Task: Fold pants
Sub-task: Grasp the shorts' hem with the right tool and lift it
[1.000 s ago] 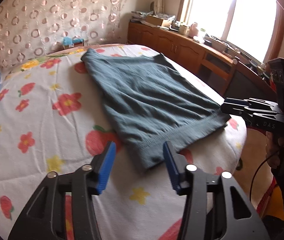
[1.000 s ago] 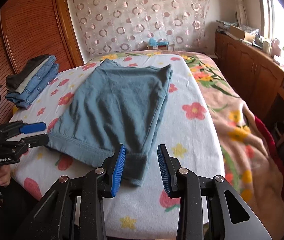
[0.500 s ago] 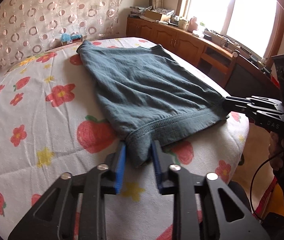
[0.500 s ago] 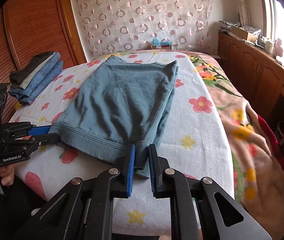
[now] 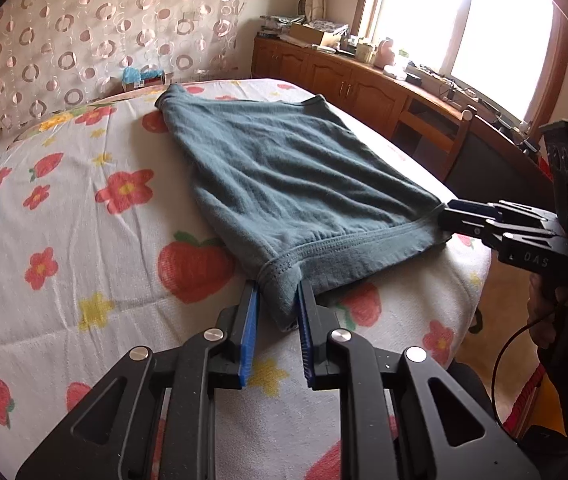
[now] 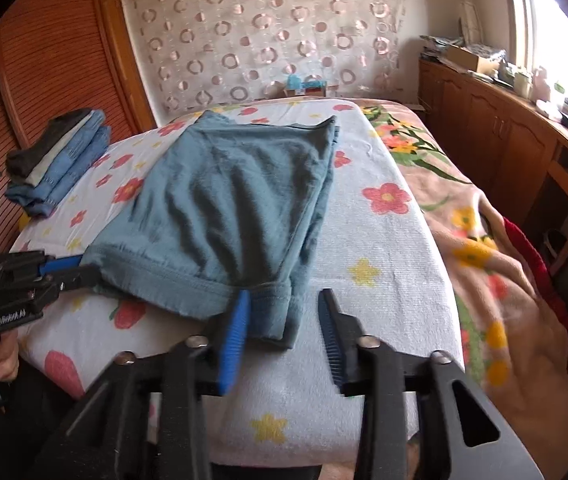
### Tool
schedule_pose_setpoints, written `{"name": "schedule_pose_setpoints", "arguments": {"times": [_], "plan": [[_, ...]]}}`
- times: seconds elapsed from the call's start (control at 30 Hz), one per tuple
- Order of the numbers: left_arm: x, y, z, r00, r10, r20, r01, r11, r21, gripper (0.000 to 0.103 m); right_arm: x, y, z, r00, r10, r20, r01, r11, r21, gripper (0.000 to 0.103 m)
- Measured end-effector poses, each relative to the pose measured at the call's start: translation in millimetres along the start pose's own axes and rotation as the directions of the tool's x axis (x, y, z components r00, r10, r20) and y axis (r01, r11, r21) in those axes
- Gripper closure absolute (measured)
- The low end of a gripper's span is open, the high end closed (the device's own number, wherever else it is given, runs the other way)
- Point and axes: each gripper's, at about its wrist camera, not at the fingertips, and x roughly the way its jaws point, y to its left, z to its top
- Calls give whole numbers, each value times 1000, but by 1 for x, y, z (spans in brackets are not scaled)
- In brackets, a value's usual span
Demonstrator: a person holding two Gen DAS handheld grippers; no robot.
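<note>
Teal-grey pants lie folded lengthwise on the flowered sheet; they also show in the right wrist view. My left gripper is shut on the near left corner of the waistband. My right gripper stands open around the near right corner of the waistband, which lies on the sheet between its blue pads. In the left wrist view the right gripper touches that corner. In the right wrist view the left gripper holds the other corner.
A stack of folded jeans sits at the bed's far left. A wooden cabinet with clutter runs under the window on the right. A flowered blanket hangs over the bed's right side. A curtain covers the headboard wall.
Both grippers closed on the waistband corners half a second ago. Now the right gripper's jaws have spread apart again, and its corner rests on the sheet. The left stays clamped.
</note>
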Motion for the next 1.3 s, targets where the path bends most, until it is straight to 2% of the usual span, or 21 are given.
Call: {"name": "schedule_pose_setpoints", "arguments": {"times": [0.17,0.4,0.47,0.53,0.6,0.7,0.8,0.83,0.87,0.97,1.03,1.13,1.17,1.23,1.3], "plan": [[3,1,-2,1000,1,-6,-1,1000,-9,83,13,1,0,999,19,-37,-18,1000,23,64],[-3,2,3,1000,1,10,-1,1000,-29,80,13,-1,-4,1000,10,-12,-10,1000,5,64],[-10,3,7,999,10,43,-8,999,-38,74,13,-2,-5,1000,14,-10,-14,1000,3,64],[-14,6,10,998,19,65,-16,999,-49,51,12,-2,-6,1000,12,-7,-12,1000,-1,64],[-14,10,12,997,14,77,-9,998,-64,47,12,-2,-6,1000,11,-4,-11,1000,-1,64],[-8,13,13,997,23,76,-18,997,-69,47,12,-3,-6,1000,10,-3,-10,1000,-2,64],[7,13,12,999,34,34,-32,997,-64,48,11,-3,-7,1000,11,-1,-11,1000,-8,64],[10,13,11,999,34,17,-33,998,-61,57,11,-4,-8,1000,15,1,-15,1000,-9,66],[15,12,10,999,38,-8,-38,998,-59,59,11,-5,-8,1000,29,0,-29,1000,-8,68],[14,10,7,999,49,3,-49,997,-60,59,10,-6,-7,999,42,-6,-42,999,-6,72],[12,8,5,999,54,5,-54,997,-53,59,11,-6,-6,998,59,-13,-59,998,-5,80],[10,7,2,999,37,6,-37,998,-51,60,11,-6,-5,997,74,-18,-74,997,-3,84],[8,7,0,1000,25,7,-24,998,-59,62,11,-5,-6,997,76,-16,-76,997,-2,85],[6,9,-2,1000,0,5,0,997,-82,75,11,-7,-8,996,94,-3,-94,996,10,86],[5,9,-3,1000,-11,9,12,996,-94,78,12,-9,-9,994,106,2,-106,994,27,86]]}}
